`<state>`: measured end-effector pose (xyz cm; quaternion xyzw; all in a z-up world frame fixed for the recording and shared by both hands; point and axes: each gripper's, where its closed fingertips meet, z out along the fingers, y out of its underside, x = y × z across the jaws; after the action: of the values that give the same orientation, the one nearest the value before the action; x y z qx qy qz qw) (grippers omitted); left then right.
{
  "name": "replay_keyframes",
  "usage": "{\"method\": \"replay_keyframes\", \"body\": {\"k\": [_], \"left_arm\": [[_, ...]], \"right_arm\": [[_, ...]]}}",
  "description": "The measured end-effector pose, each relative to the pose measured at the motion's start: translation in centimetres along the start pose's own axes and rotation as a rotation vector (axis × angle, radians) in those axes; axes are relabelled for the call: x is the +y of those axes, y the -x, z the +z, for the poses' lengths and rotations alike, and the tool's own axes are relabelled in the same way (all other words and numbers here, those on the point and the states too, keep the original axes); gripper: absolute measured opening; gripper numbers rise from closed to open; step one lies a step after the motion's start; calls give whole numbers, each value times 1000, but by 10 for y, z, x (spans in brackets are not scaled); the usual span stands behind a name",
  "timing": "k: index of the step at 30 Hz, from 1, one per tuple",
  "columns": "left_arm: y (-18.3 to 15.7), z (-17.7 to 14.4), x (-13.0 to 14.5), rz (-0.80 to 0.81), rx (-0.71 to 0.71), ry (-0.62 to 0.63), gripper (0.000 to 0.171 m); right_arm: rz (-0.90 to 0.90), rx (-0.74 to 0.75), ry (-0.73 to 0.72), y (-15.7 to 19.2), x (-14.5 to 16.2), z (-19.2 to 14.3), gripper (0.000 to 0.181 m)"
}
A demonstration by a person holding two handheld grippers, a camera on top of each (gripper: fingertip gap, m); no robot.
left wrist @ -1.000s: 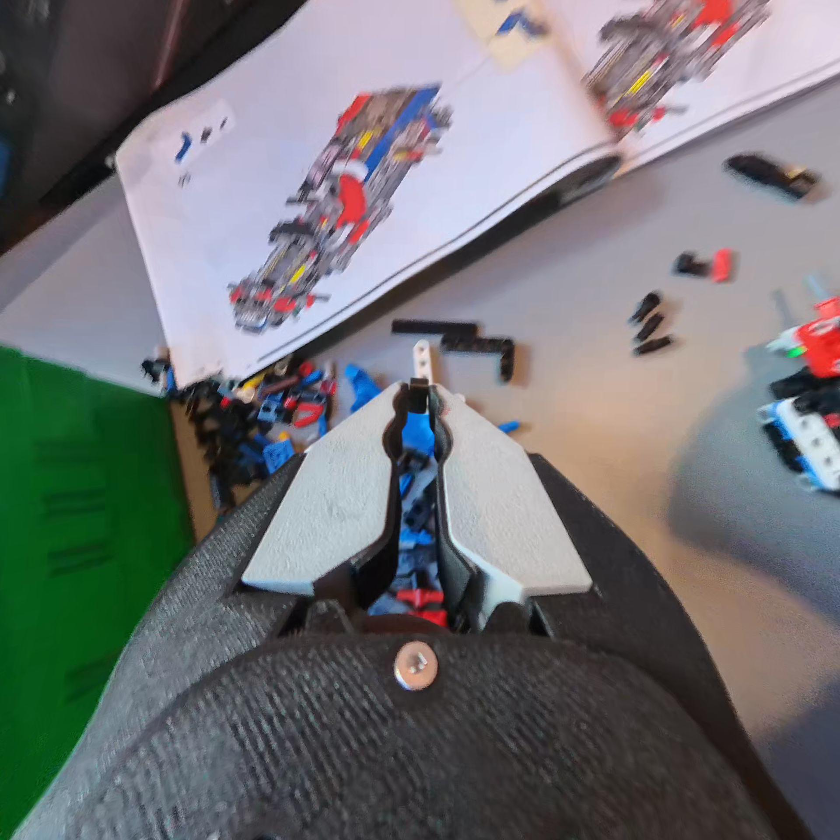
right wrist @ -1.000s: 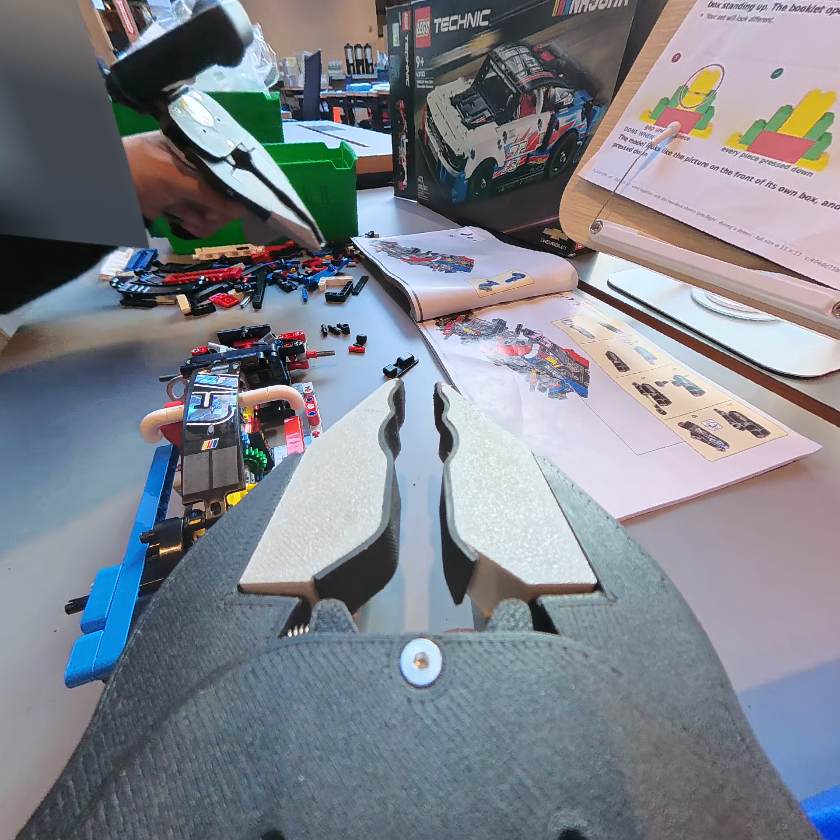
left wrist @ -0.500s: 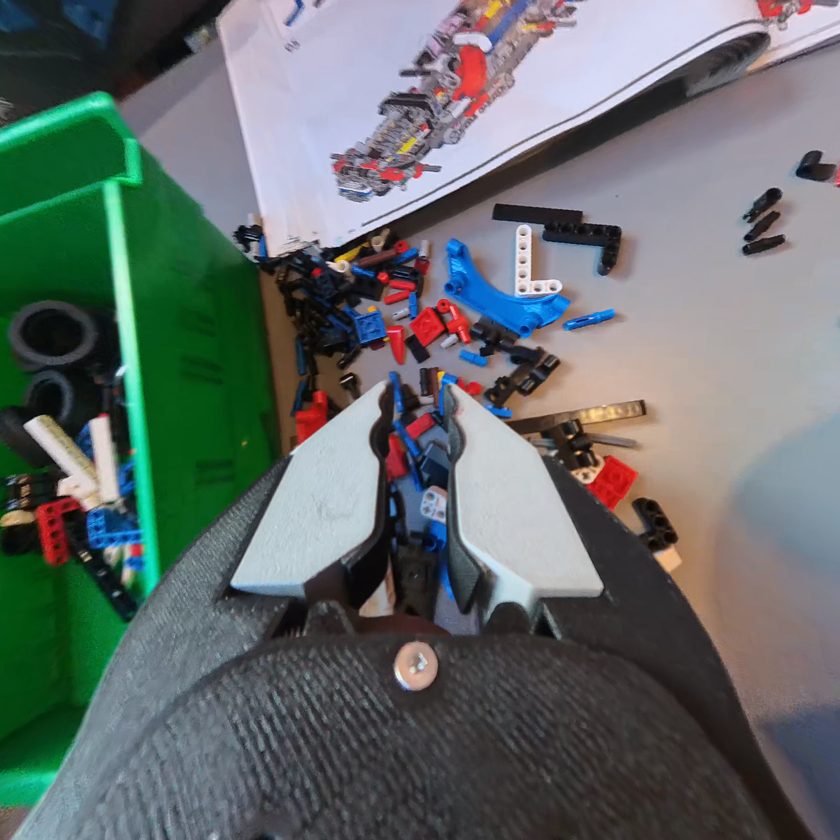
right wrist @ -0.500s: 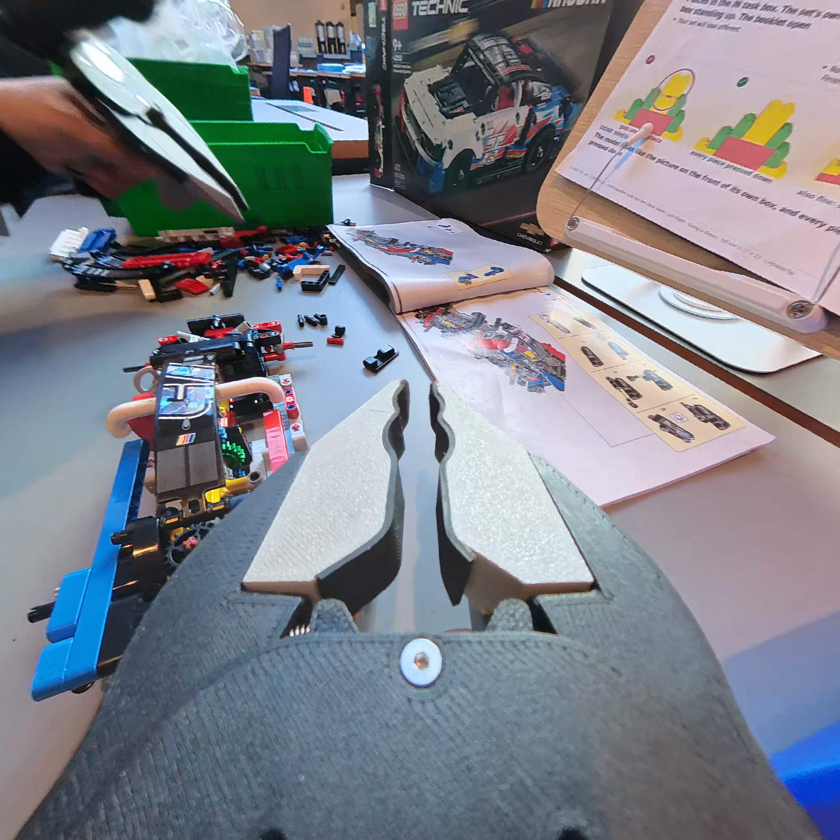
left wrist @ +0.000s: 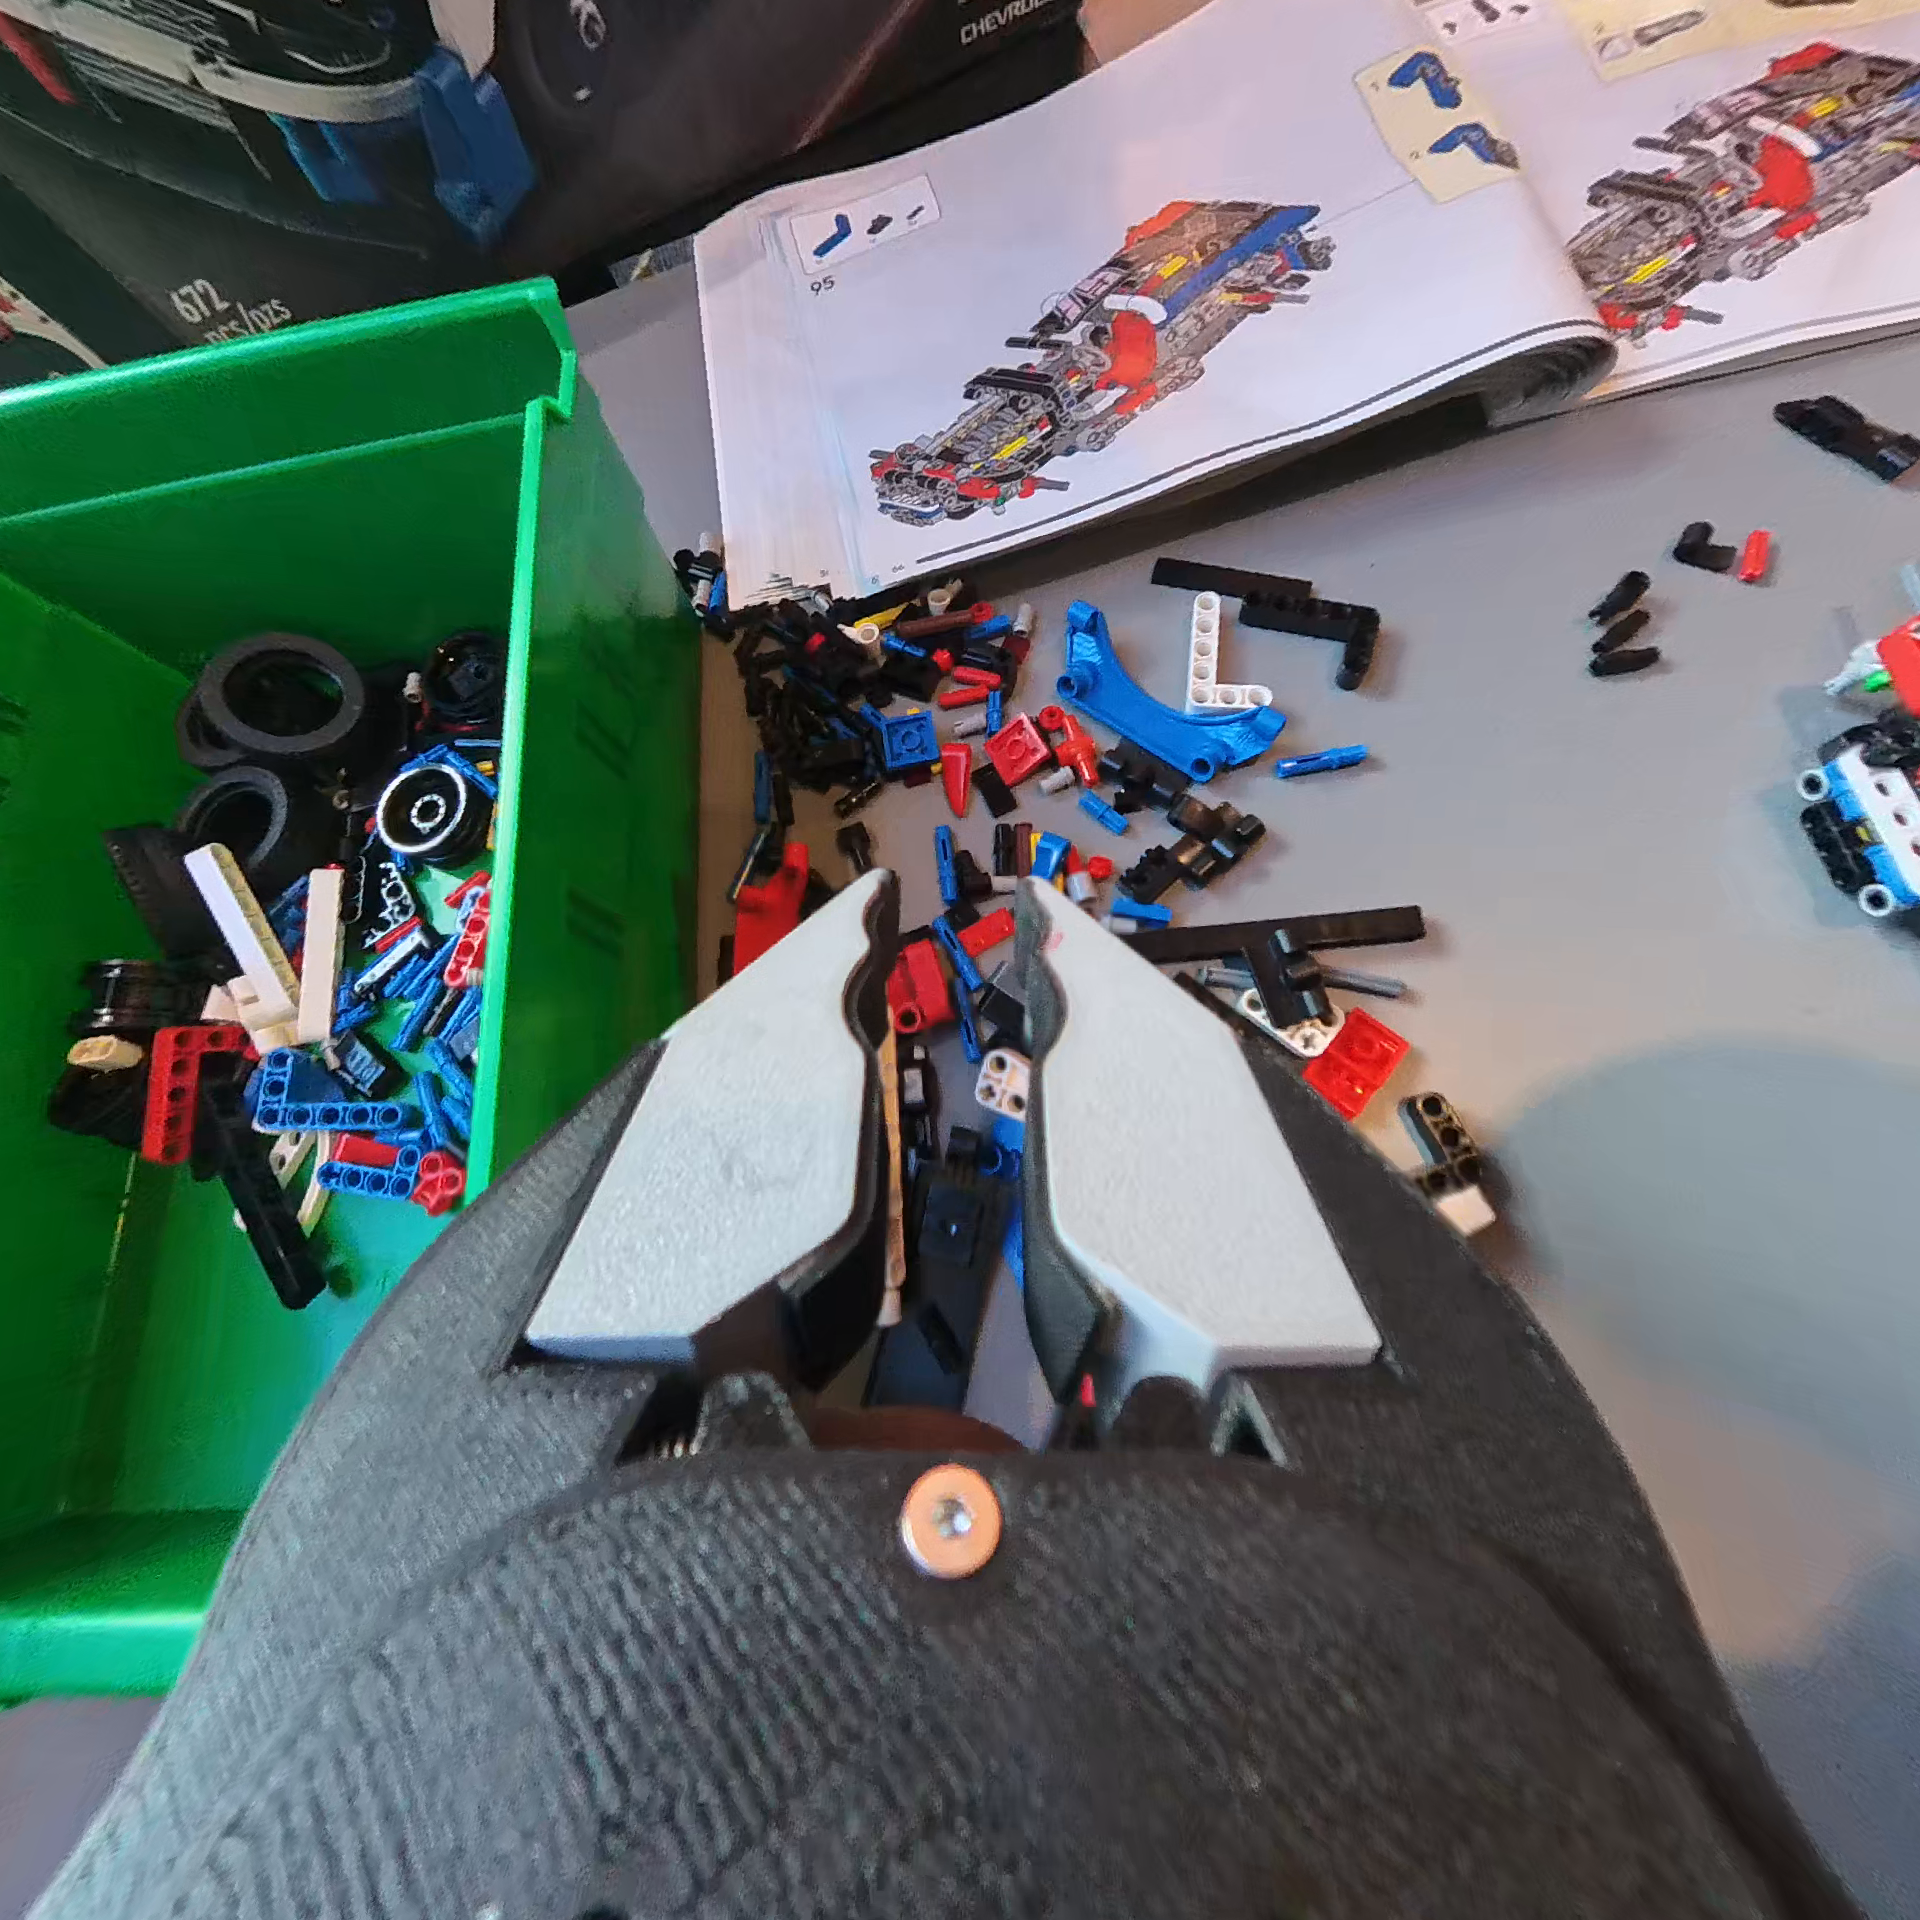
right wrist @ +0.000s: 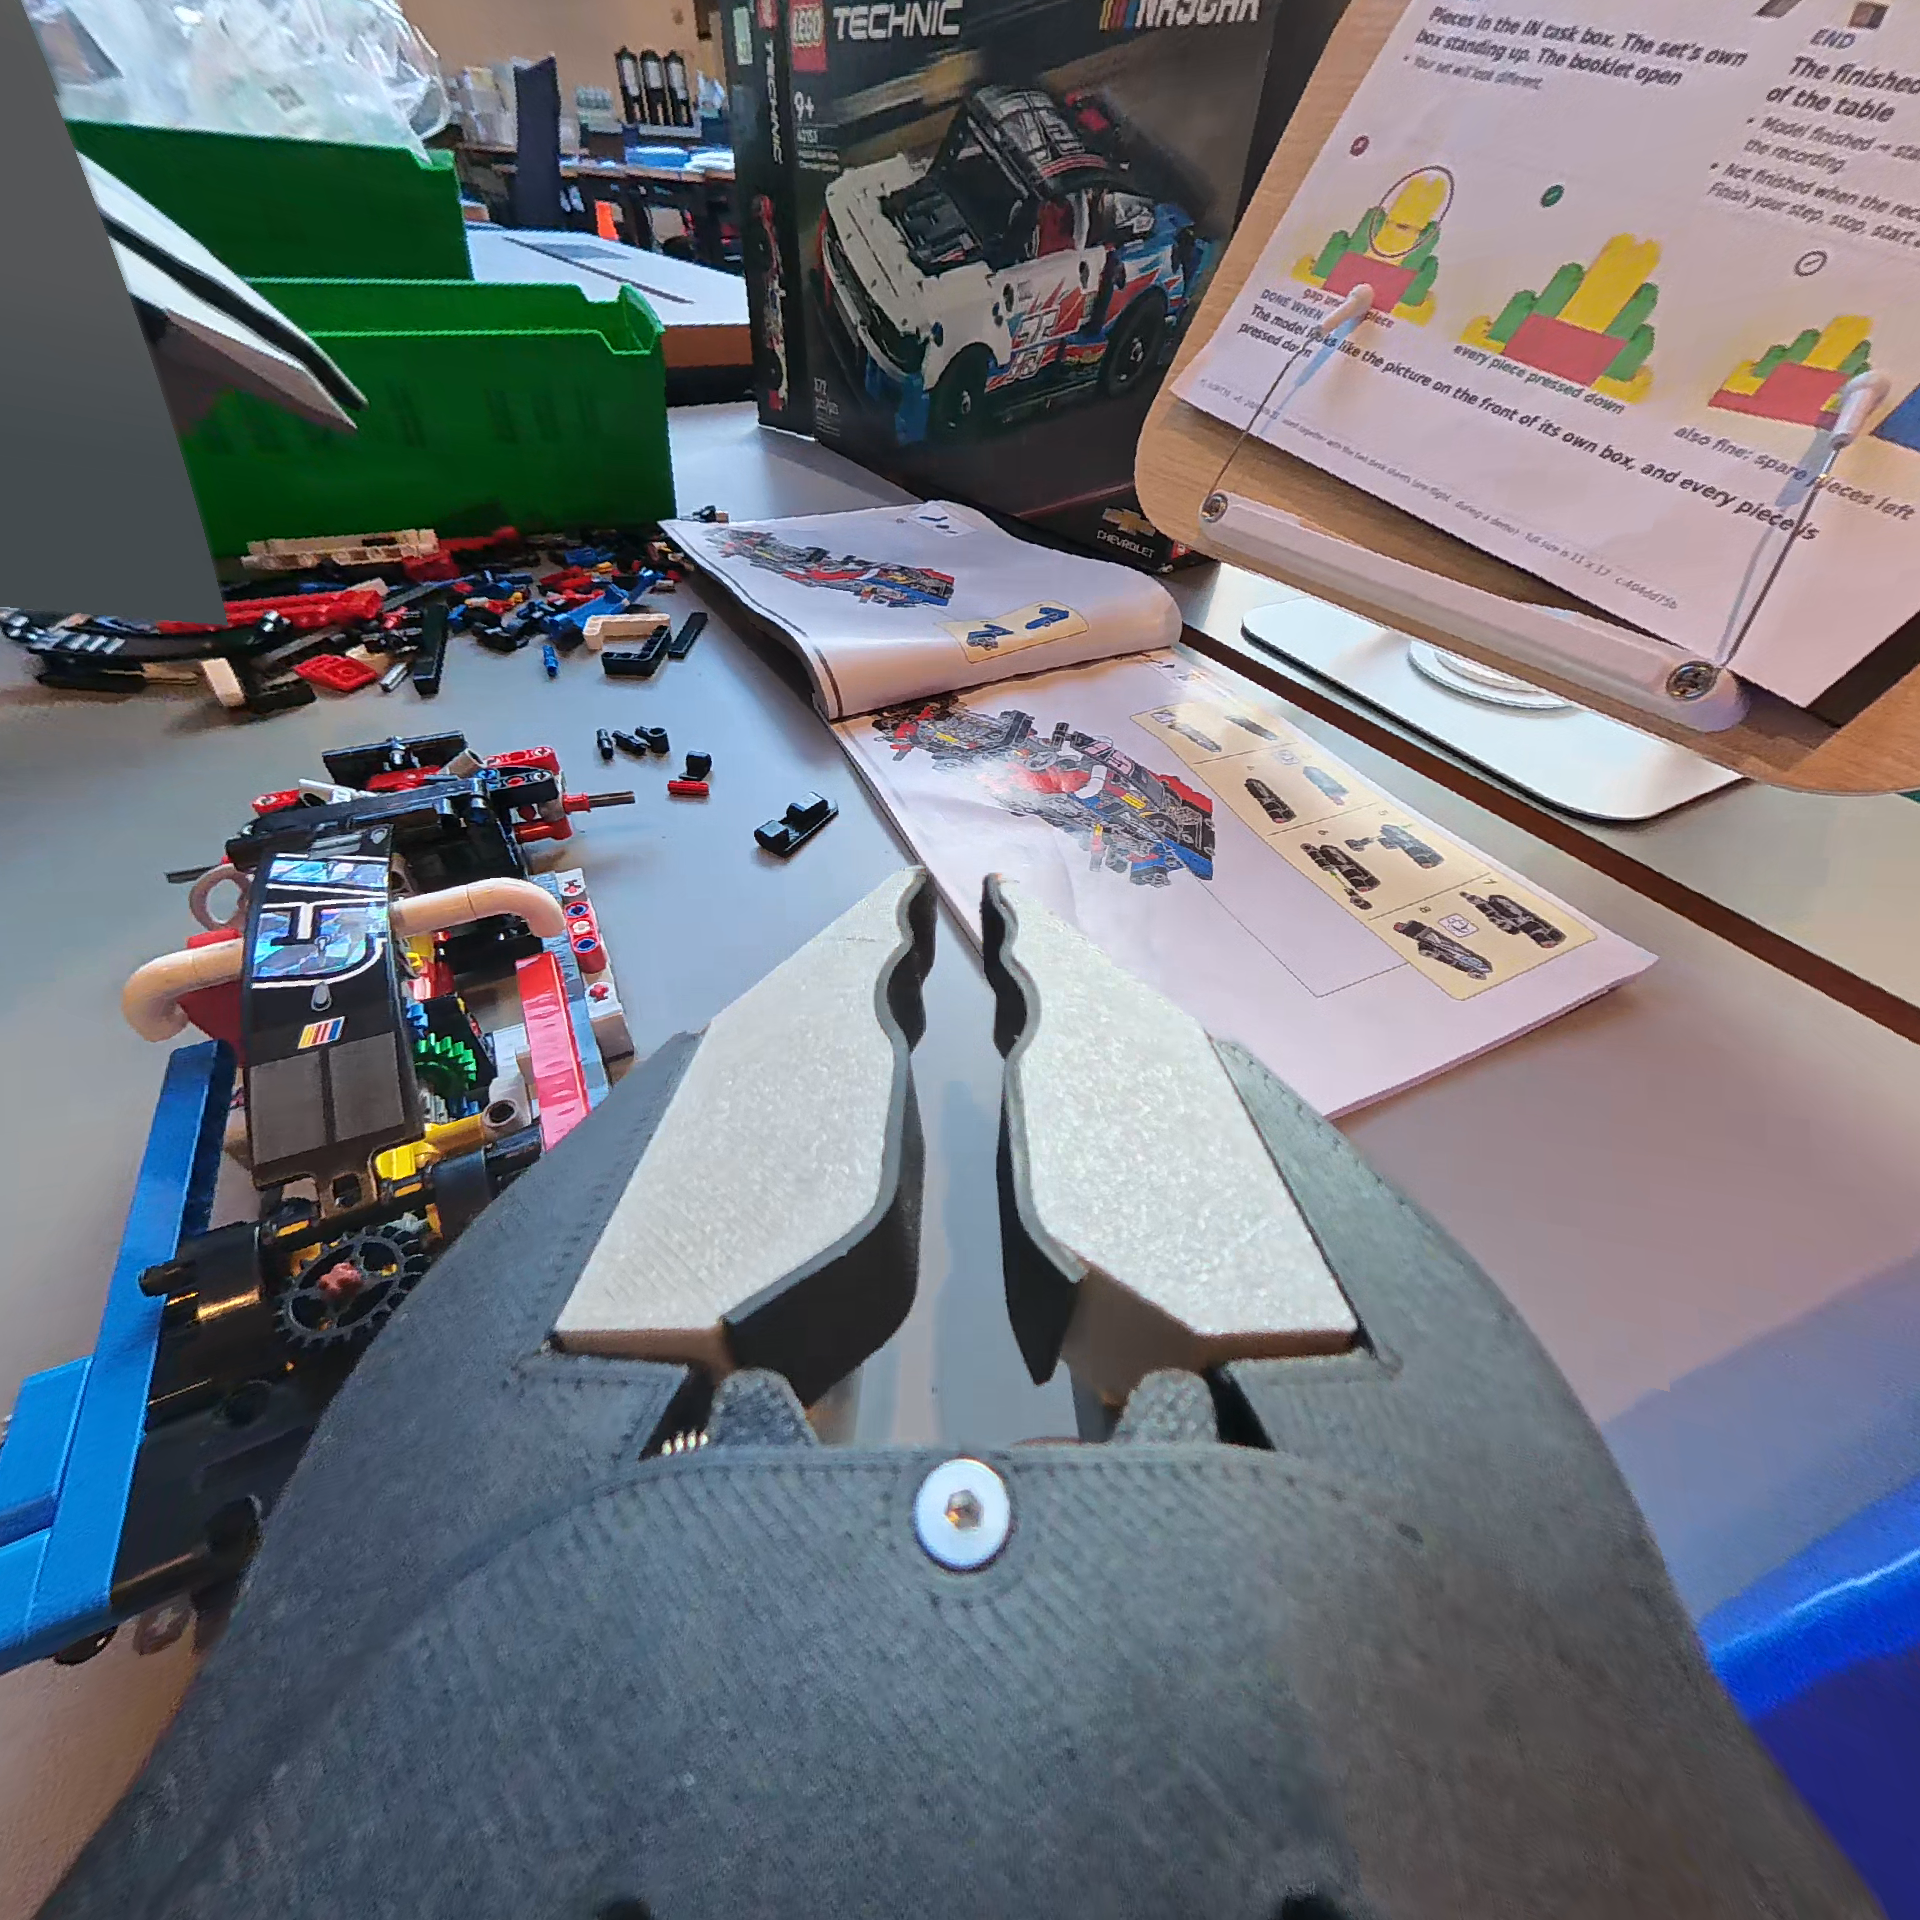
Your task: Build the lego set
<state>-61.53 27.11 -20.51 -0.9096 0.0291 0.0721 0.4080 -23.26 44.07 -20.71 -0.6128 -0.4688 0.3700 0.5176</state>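
We hold the left gripper (left wrist: 954, 906) tilted down over the pile of loose pieces (left wrist: 997, 790), its jaws a little apart and empty; red, blue and black bits show through the gap. Our right gripper (right wrist: 956, 904) hovers low and level over bare grey table (right wrist: 1558, 1195), jaws slightly apart, nothing between them.

In the right wrist view the half-built car (right wrist: 343, 1039) lies at nine o'clock of that gripper, just beside it: blue side beam, black stickered panel, tan tubes, gears exposed. Beyond, at twelve to two o'clock, the instruction booklet (right wrist: 1143, 831) lies open. Between car and booklet sit a few stray black pins (right wrist: 634, 740) and a black connector (right wrist: 795, 821).

We judge that we are at the picking step: searching the pile for the part the open page asks for. The next move calls for choosing one piece, lowering the left fingertips around it alone and closing gently, since neighbours lie touching and could come up with it. Which piece, we cannot tell.

In the left wrist view the green bin (left wrist: 540, 727) stands at nine o'clock, holding tyres, wheels and more beams. At one o'clock lie a blue arch (left wrist: 1132, 707) and a white L-beam (left wrist: 1210, 665), touching. Farthest off stands the set's box (right wrist: 997, 239).
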Motion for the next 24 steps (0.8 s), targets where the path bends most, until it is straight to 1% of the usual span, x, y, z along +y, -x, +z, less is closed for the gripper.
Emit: {"method": "replay_keyframes", "body": {"k": [3, 5, 7, 9, 10, 12, 15, 20, 21, 24], "left_arm": [[-4, 8, -3, 24, 38, 16, 17], [-14, 16, -2, 43, 97, 54, 14], [-27, 28, 3, 79, 163, 113, 12], [-37, 42, 3, 112, 203, 132, 5], [-41, 50, 4, 120, 218, 153, 5], [-43, 62, 3, 130, 217, 179, 5], [-51, 72, 0, 138, 261, 197, 5], [-54, 89, 12, 160, 297, 285, 7], [-53, 90, 10, 160, 296, 277, 4], [-44, 90, 12, 163, 257, 297, 3]], "right_arm": [[9, 7, -4, -2, 0, 0, 5], [15, 8, -8, -3, -1, -1, 5], [23, 4, -8, -3, -1, -1, 5], [24, 2, -7, -3, -1, -1, 5], [22, 1, -7, -3, -1, -1, 5], [16, 0, -8, -2, -1, -1, 5], [12, -4, -8, -1, -1, -1, 5], [18, -21, -9, 1, -1, -1, 4], [20, -24, -10, 2, -1, -2, 4], [24, -32, -12, 3, -1, -2, 4]]}}
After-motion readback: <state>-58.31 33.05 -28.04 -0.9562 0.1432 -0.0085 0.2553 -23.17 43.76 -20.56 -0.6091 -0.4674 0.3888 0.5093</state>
